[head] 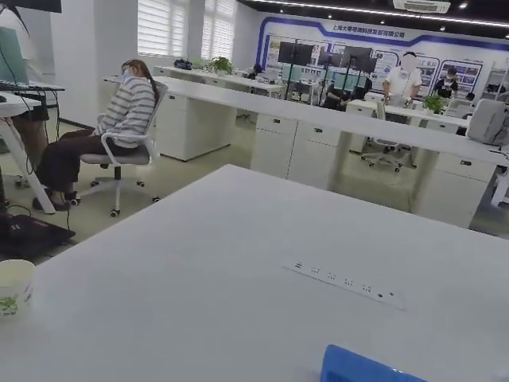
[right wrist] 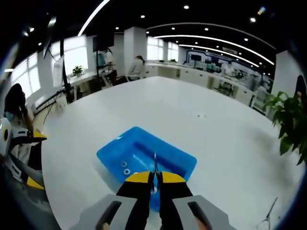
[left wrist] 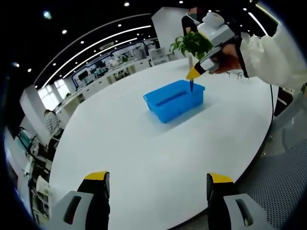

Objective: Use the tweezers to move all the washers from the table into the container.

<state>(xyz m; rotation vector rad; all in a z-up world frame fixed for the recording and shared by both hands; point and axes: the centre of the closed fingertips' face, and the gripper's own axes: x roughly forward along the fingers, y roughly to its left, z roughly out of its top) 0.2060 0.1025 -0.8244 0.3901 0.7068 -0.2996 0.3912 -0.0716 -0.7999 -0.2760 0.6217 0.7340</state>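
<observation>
The white desk [left wrist: 144, 158] takes up most of the left gripper view. In the head view it runs from the bottom edge up to the middle of the frame. The blue container [right wrist: 144, 155] sits on it, just above the lower centre of the right gripper view and a little right of centre in the left gripper view. One corner of it also shows at the bottom edge of the head view.

Our left gripper [left wrist: 156, 189] rises from the bottom of its own view. Its fingers [left wrist: 98, 179] are spread wide with nothing between them, and it is held well apart from the container. Our right gripper [right wrist: 154, 179] has its fingers [right wrist: 139, 179] pressed together on the tweezers [right wrist: 155, 163]. The tips reach up the frame over the container's near side. In the left gripper view, at the upper right, the same tips point down into the container.

Two washers [right wrist: 125, 167] lie side by side on the container floor, left of the tweezers. The tips are too small for us to tell whether they carry another one.

We judge the step in hand to be the drop-off: the tweezers are over the container, either letting a washer go or just emptied. The next move would call for easing the squeeze enough to open the tips without losing the tweezers, then lifting clear of the container wall and carrying them to the next washer on the desk.
</observation>
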